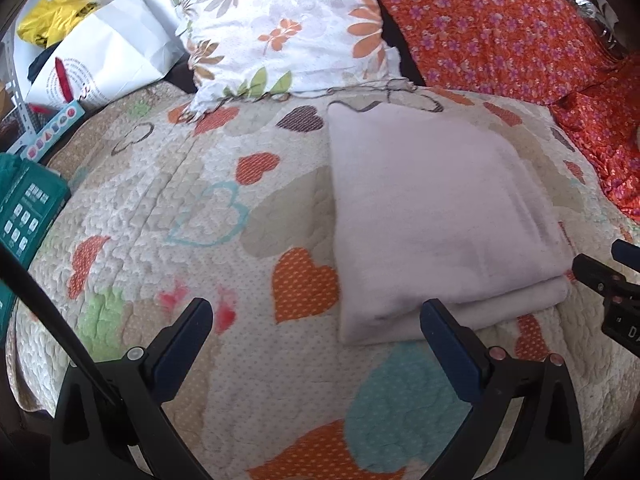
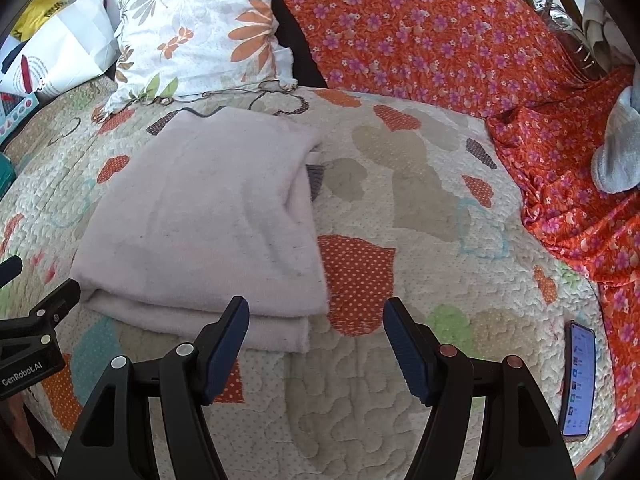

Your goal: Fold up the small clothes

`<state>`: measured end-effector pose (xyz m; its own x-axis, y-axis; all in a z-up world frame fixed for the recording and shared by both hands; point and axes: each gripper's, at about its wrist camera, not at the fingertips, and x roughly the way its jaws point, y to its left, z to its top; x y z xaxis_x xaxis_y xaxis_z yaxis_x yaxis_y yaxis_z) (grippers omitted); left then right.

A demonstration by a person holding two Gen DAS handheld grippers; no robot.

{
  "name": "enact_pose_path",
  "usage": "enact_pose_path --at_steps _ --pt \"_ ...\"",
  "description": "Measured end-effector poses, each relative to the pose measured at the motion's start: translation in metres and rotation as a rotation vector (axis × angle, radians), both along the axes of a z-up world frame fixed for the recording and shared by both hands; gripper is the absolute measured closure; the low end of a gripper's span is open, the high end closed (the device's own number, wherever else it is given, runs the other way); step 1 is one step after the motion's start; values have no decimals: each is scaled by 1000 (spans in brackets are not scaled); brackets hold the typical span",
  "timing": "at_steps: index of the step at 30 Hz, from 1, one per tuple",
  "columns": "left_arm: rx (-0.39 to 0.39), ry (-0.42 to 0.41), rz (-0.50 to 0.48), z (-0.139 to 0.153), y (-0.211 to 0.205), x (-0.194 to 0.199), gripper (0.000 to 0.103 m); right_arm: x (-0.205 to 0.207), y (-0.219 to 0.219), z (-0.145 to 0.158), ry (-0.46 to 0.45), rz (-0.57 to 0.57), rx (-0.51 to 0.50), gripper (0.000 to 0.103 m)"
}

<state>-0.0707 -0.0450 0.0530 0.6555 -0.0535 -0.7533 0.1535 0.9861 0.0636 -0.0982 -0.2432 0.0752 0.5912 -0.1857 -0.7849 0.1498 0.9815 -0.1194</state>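
Observation:
A pale pink garment (image 1: pixel 436 216) lies folded in a flat rectangle on the heart-patterned quilt (image 1: pixel 192 184). It also shows in the right wrist view (image 2: pixel 208 216), with its layered edge nearest me. My left gripper (image 1: pixel 316 320) is open and empty, just short of the garment's near left corner. My right gripper (image 2: pixel 316 318) is open and empty, just short of the garment's near right corner. The right gripper shows at the right edge of the left wrist view (image 1: pixel 608 280). The left gripper shows at the left edge of the right wrist view (image 2: pixel 36 312).
A white floral pillow (image 1: pixel 288 28) and an orange floral cloth (image 2: pixel 460 36) lie at the far end of the quilt (image 2: pixel 400 184). A phone (image 2: pixel 578 380) lies at the right edge. A grey cloth (image 2: pixel 620 152) sits far right. A white bag (image 1: pixel 104 52) and teal box (image 1: pixel 28 208) are left.

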Motion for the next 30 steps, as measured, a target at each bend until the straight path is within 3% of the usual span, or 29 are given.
enact_pose_path --at_steps 9,16,22,30 --pt "17 -40 -23 8 -7 -3 0 1 -5 0 0 -21 0 29" --pt "17 -1 -1 3 0 2 0 3 1 -2 1 2 -10 29" --pt "65 29 12 -4 2 5 0 5 5 -5 -4 14 -9 29" --pt "43 56 10 -6 6 7 0 6 10 -7 -2 34 -13 29"
